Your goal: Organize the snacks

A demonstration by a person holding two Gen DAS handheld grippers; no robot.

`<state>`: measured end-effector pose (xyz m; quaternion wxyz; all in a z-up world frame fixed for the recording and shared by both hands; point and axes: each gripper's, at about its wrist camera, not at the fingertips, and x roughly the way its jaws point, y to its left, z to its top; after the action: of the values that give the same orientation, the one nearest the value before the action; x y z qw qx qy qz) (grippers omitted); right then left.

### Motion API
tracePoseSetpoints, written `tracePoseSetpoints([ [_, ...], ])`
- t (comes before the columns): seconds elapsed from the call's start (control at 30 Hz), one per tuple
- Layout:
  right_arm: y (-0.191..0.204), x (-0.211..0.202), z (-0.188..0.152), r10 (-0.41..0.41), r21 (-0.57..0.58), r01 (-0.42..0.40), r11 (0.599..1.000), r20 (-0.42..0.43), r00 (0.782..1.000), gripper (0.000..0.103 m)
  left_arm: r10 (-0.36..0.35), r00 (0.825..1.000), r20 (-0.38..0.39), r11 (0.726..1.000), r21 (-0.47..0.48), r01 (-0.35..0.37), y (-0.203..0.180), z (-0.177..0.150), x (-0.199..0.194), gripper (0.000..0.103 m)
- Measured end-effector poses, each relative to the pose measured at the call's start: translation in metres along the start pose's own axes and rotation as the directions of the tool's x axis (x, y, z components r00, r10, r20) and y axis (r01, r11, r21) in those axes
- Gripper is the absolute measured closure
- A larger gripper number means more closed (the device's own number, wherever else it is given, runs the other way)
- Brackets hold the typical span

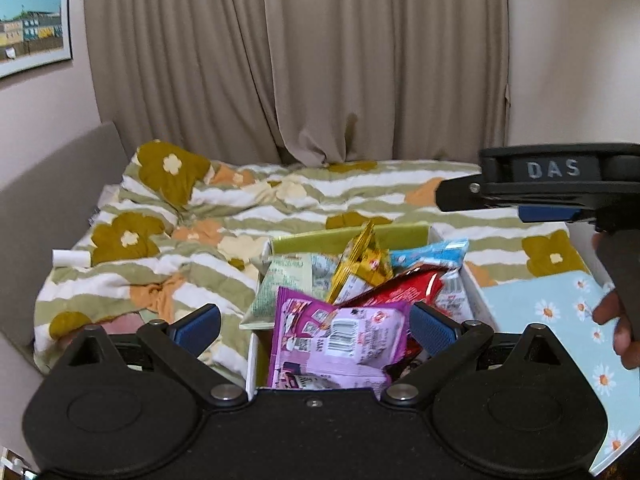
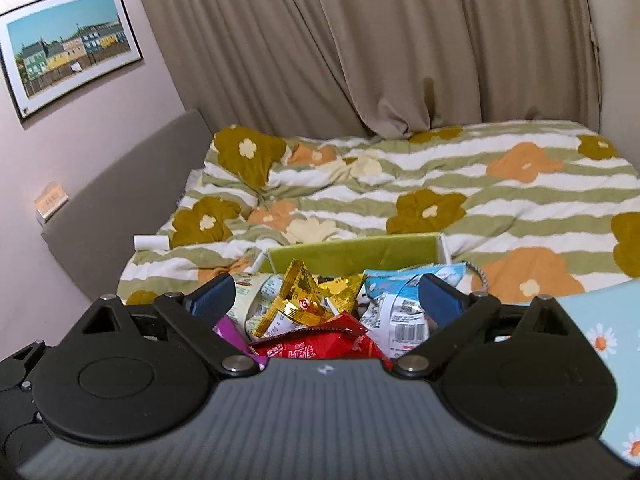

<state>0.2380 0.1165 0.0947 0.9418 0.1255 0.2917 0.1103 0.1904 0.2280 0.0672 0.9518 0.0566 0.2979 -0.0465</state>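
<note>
A white box with a green inner wall (image 1: 348, 236) (image 2: 352, 249) sits on the bed, piled with snack packets. A purple packet (image 1: 340, 340) lies nearest, with a red packet (image 1: 404, 290) (image 2: 316, 346), a gold packet (image 1: 362, 262) (image 2: 300, 300), a blue packet (image 1: 432, 254) (image 2: 394, 284) and a pale green packet (image 1: 286, 280) behind it. My left gripper (image 1: 314, 328) hovers open over the purple packet and its pads press on nothing. My right gripper (image 2: 326, 296) is open above the gold and red packets. From the side it shows as the right gripper (image 1: 448, 196), held by a hand (image 1: 616, 320).
A light blue lid with daisies (image 1: 560, 312) (image 2: 608, 320) lies right of the box. The floral striped duvet (image 1: 160, 280) (image 2: 440, 184) covers the bed, with a small white roll (image 1: 70, 258) (image 2: 150, 242) at its left. A grey headboard (image 2: 132, 192) and curtains stand behind.
</note>
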Motion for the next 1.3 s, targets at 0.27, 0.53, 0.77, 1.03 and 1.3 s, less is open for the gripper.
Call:
tracePoseSetpoints([
  [0.27,-0.020,-0.075,-0.009,-0.078,-0.055,0.081,0.995,0.060,0.995,0.000,0.007,0.998,0.065,0.999,-0.047,-0.004,-0.030,-0.005,-0.052,0.001],
  [0.53,-0.057,-0.143,-0.049,-0.228,-0.099,0.234,0.967,0.065,0.971,0.000,0.013,0.996,0.087,0.999,-0.032,-0.010,-0.064,-0.025,-0.087,0.000],
  [0.77,-0.078,-0.174,-0.094,-0.308,-0.103,0.308,0.946,0.014,0.951,0.000,-0.009,0.998,0.068,1.000,-0.008,0.010,-0.088,-0.050,-0.100,0.000],
  [1.03,-0.096,-0.193,-0.124,-0.348,-0.065,0.346,0.936,-0.020,0.937,0.000,-0.014,0.999,0.033,1.000,-0.026,0.015,-0.099,-0.069,-0.105,0.000],
  [1.3,-0.104,-0.201,-0.133,-0.374,-0.058,0.372,0.927,-0.033,0.927,0.000,-0.010,1.000,0.019,1.000,-0.028,0.011,-0.104,-0.073,-0.106,0.000],
])
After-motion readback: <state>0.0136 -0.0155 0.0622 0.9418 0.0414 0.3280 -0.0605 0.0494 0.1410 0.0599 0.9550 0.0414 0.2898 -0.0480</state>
